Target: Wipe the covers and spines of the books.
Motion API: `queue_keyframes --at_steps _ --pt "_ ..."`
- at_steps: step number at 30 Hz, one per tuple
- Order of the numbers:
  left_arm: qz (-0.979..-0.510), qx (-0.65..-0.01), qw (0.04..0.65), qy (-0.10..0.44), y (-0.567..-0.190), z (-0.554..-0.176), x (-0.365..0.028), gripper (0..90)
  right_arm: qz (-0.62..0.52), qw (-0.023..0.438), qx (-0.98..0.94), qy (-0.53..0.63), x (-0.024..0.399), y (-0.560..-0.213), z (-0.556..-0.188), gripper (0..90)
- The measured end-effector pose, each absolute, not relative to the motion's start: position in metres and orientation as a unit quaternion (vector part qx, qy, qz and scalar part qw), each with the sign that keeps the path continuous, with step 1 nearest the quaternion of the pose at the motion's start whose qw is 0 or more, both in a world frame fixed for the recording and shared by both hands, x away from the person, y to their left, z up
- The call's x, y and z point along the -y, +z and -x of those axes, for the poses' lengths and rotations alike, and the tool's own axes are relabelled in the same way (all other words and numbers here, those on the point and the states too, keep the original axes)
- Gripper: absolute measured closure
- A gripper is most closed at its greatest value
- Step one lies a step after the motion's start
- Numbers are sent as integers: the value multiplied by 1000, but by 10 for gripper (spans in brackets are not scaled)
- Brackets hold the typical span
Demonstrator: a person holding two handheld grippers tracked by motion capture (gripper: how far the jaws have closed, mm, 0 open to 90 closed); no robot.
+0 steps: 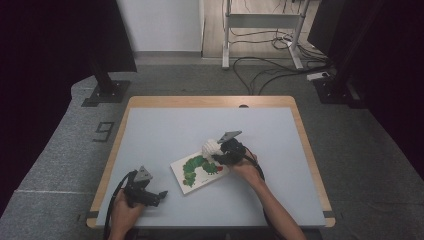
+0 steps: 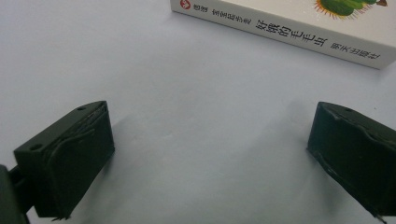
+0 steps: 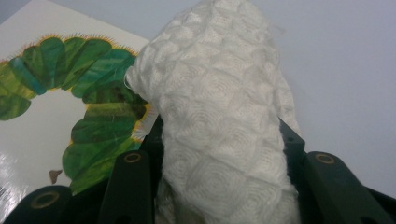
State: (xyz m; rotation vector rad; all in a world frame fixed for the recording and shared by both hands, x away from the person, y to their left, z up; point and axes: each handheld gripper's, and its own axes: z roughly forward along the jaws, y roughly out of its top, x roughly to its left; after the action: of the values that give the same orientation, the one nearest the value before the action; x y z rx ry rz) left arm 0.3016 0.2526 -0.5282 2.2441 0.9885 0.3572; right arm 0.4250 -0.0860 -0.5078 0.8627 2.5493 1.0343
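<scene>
Right gripper (image 3: 219,154) clenched on white cloth (image 3: 224,121), which hides its pads; book (image 2: 285,32) spine text legible ahead of released left gripper (image 2: 210,154).

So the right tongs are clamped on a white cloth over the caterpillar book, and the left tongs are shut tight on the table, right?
Not quite: the left tongs are open, their jaws standing wide apart over bare table, as the left gripper view shows. The rest holds: the right tongs grip the white cloth over the caterpillar book.

Quilted white cloth (image 3: 224,121), glossy paper book (image 3: 42,135) cover, smooth matt table (image 1: 165,135).
</scene>
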Motion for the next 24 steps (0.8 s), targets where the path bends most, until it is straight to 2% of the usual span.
queue_keyframes --at_steps 10,24 --pt "-856 -377 326 136 -528 -302 -253 0 -298 131 -879 349 77 -507 -437 537" --pt "-856 -377 326 136 -528 -302 -253 0 -283 132 -882 353 64 -506 -430 540"
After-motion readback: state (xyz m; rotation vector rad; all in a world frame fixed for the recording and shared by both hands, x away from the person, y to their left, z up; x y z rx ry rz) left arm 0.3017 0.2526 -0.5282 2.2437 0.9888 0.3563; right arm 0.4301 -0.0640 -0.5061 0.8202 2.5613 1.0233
